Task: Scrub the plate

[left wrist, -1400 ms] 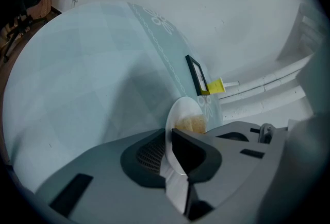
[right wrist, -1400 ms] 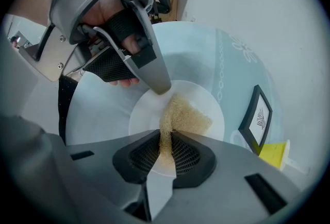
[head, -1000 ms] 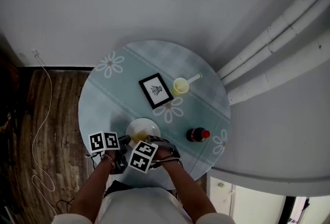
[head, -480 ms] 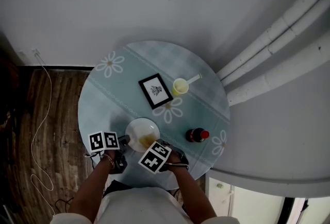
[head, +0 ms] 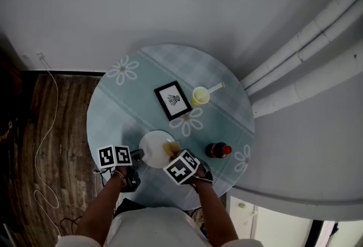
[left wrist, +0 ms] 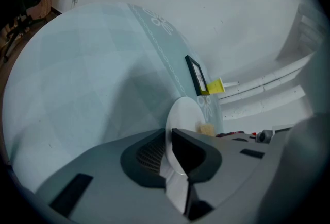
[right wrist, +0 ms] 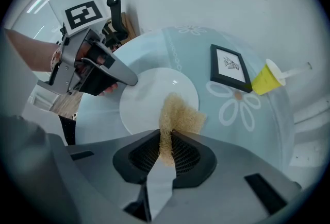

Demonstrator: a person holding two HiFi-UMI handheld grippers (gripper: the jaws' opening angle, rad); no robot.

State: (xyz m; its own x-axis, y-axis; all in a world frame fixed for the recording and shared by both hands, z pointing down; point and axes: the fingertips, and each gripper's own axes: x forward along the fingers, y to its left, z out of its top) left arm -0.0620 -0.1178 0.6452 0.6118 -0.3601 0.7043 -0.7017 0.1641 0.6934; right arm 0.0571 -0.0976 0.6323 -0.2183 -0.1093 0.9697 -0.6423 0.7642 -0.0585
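So, mid-scrub I'd say: left hand-held gripper [left wrist: 169,138] pinches the round white plate [right wrist: 149,94] by its rim on the pale-blue bench [head: 113,109], and right hand-held gripper [right wrist: 166,138] clamps a tan scrub pad [right wrist: 178,115] at the plate's edge. Next, probably sweep it across the middle.

The left gripper [left wrist: 168,138] has its two dark jaws closed on the near rim of a white plate [left wrist: 186,110], which is seen almost edge-on and rests on a round table [left wrist: 87,79] covered in a pale blue checked cloth with a band of daisies. Just past the plate's right side sits a small tan scrub pad [left wrist: 207,129]. Farther back, a black picture frame [left wrist: 195,74] lies beside a yellow cup [left wrist: 216,86], with white pipes [left wrist: 268,83] running along the wall behind.
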